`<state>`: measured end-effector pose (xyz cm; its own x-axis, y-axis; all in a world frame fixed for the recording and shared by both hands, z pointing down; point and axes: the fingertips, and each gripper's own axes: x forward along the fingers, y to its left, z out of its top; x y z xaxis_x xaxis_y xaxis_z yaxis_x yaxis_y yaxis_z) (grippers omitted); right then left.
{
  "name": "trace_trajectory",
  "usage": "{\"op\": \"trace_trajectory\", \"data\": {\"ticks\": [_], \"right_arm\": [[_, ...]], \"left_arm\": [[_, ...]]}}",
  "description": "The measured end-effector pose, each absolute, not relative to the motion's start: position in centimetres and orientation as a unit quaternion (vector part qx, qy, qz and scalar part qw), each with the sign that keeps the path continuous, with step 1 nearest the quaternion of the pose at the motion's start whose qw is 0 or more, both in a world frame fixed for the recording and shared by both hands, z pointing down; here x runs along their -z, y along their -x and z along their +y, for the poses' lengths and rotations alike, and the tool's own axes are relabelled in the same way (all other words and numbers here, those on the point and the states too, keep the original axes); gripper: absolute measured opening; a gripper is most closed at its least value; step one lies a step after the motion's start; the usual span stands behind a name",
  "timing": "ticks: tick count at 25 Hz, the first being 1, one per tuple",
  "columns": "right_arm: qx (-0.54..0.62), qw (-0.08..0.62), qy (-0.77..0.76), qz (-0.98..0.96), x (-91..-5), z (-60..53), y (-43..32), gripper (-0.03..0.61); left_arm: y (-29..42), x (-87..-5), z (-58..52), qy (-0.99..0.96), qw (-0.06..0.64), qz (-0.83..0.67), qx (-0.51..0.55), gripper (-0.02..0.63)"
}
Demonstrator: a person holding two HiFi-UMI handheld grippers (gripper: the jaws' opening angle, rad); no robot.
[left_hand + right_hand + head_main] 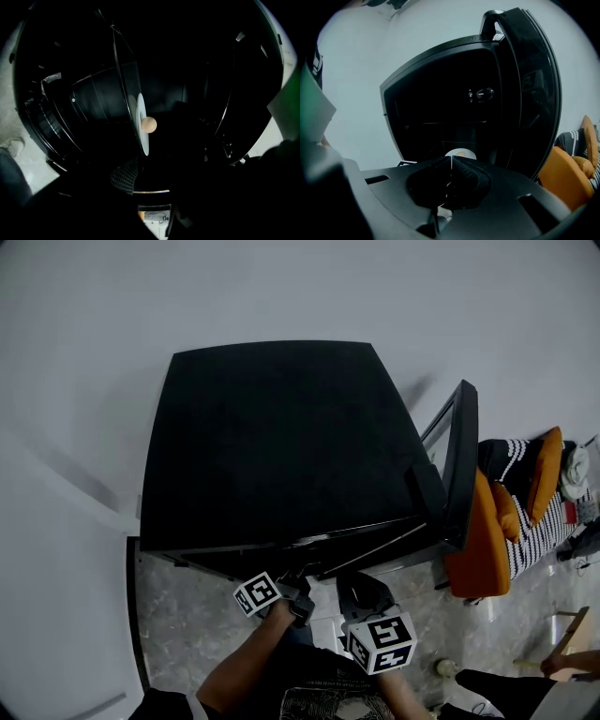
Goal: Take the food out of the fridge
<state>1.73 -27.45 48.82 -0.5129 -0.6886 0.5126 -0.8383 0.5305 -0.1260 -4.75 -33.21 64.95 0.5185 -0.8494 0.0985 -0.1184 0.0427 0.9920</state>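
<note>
A black fridge (pixel 281 446) stands below me with its door (pixel 459 465) swung open to the right. Inside it, a white plate (pixel 457 153) carries a round tan piece of food (pixel 462 154). In the left gripper view the plate (pixel 142 133) appears edge-on because the view is rolled, with the food (pixel 149 123) on it. My left gripper (pixel 154 183) is inside the dark fridge opening, short of the plate, jaws open with nothing between them. My right gripper (pixel 451 174) is held in front of the fridge, its pads pressed together on nothing. Both grippers (pixel 298 601) (pixel 364 594) sit at the fridge's front edge.
An orange seat (pixel 483 554) with a striped cushion (pixel 525 493) stands just right of the open door. A person's leg (pixel 497 688) and a wooden piece (pixel 577 634) are at the lower right. Pale walls surround the fridge; the floor (pixel 183 624) is grey stone.
</note>
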Motion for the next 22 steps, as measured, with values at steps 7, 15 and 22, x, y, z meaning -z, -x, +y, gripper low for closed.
{"op": "trace_trajectory", "data": {"ticks": [7, 15, 22], "right_arm": [[-0.186, 0.213, -0.442, -0.851, -49.8, -28.9, -1.3, 0.023], [-0.198, 0.219, -0.444, -0.846, -50.7, -29.9, -1.6, 0.023], [-0.202, 0.221, -0.448, -0.842, -51.0, -30.4, -1.6, 0.023]], "left_arm": [[5.4, -66.1, -35.1, -0.610, 0.613, -0.395, 0.310, 0.124], [5.8, -67.0, -36.2, -0.594, 0.624, -0.393, 0.322, 0.124], [5.6, -67.3, -36.6, -0.574, 0.643, -0.389, 0.324, 0.078]]}}
